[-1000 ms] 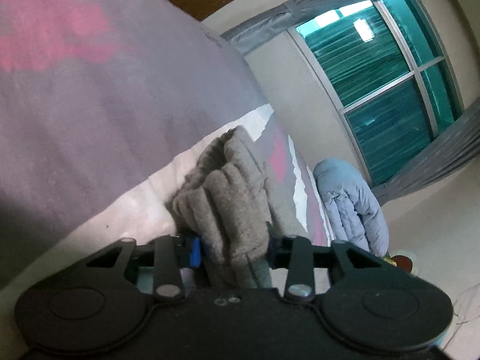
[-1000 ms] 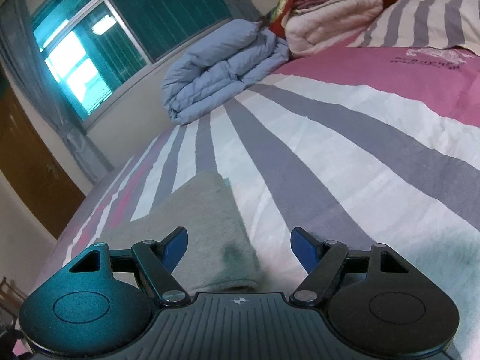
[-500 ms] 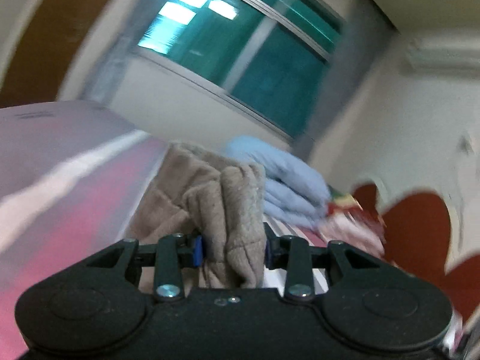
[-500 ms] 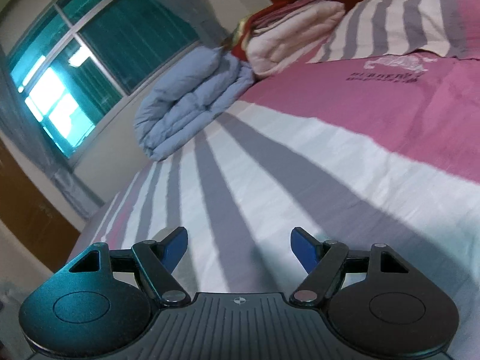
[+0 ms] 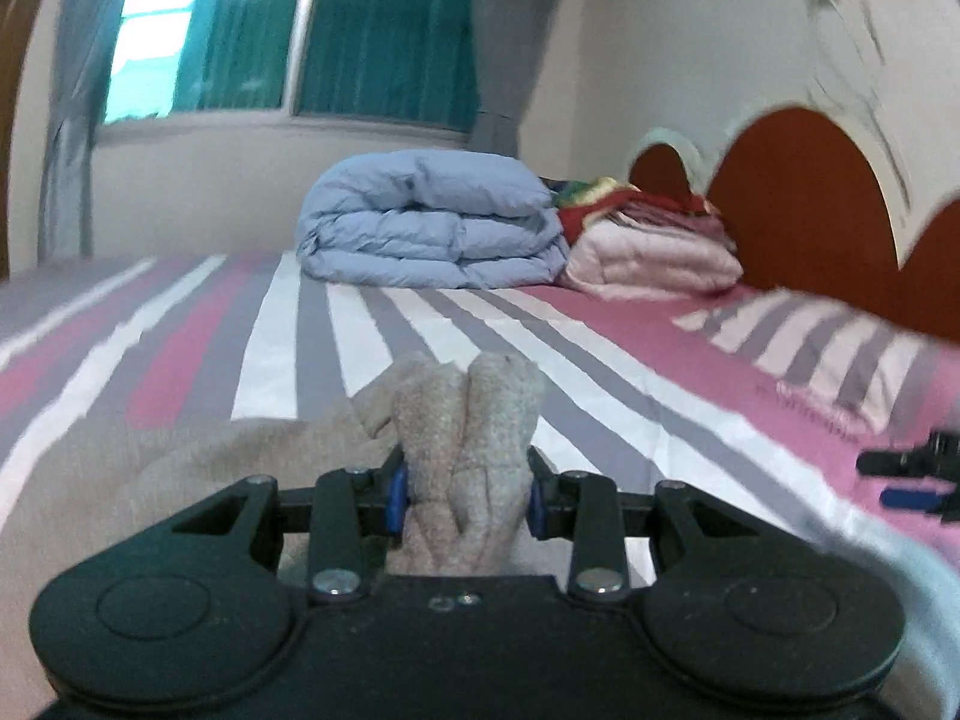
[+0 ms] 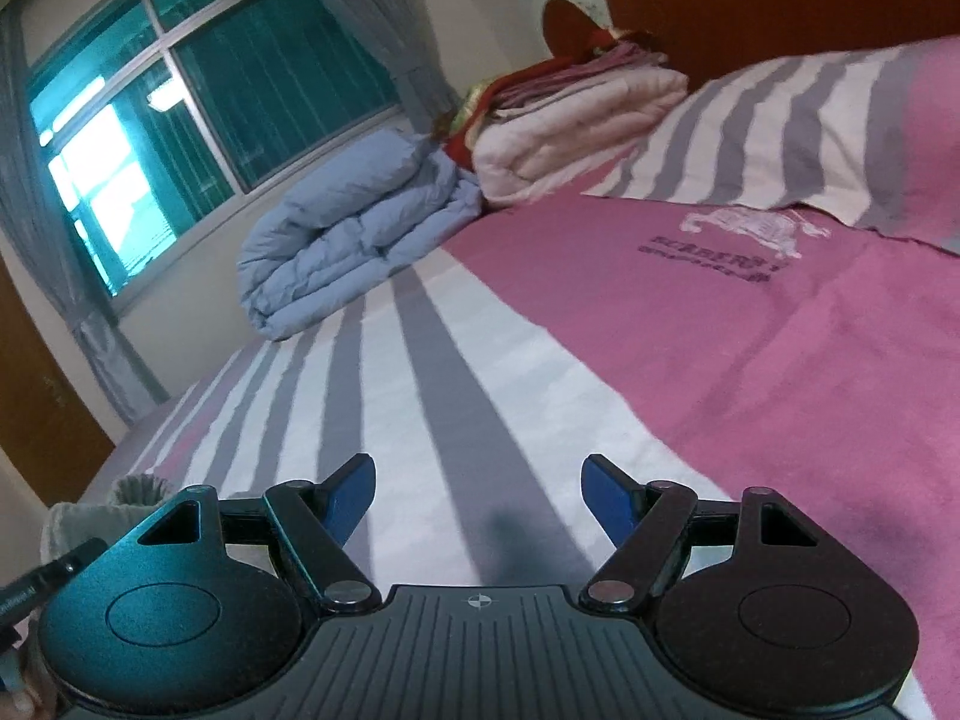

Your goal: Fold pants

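The beige fleece pants (image 5: pixel 462 420) are bunched between the blue pads of my left gripper (image 5: pixel 465 495), which is shut on a thick fold of them. The rest of the pants trails down to the left over the striped bed sheet (image 5: pixel 288 348). My right gripper (image 6: pixel 480 495) is open and empty, low over the sheet (image 6: pixel 456 372). Its tips also show at the right edge of the left wrist view (image 5: pixel 918 480). A bit of the pants shows at the lower left of the right wrist view (image 6: pixel 129 489).
A folded blue duvet (image 5: pixel 432 222) and a folded pink quilt (image 5: pixel 654 264) lie at the far side of the bed. A striped pillow (image 6: pixel 798 138) lies by the brown headboard (image 5: pixel 828 198). A window (image 5: pixel 288 30) with grey curtains is behind.
My left gripper has swung round with the pants, from facing the bed's edge to facing the headboard. My right gripper has moved away from the pants and points at bare sheet.
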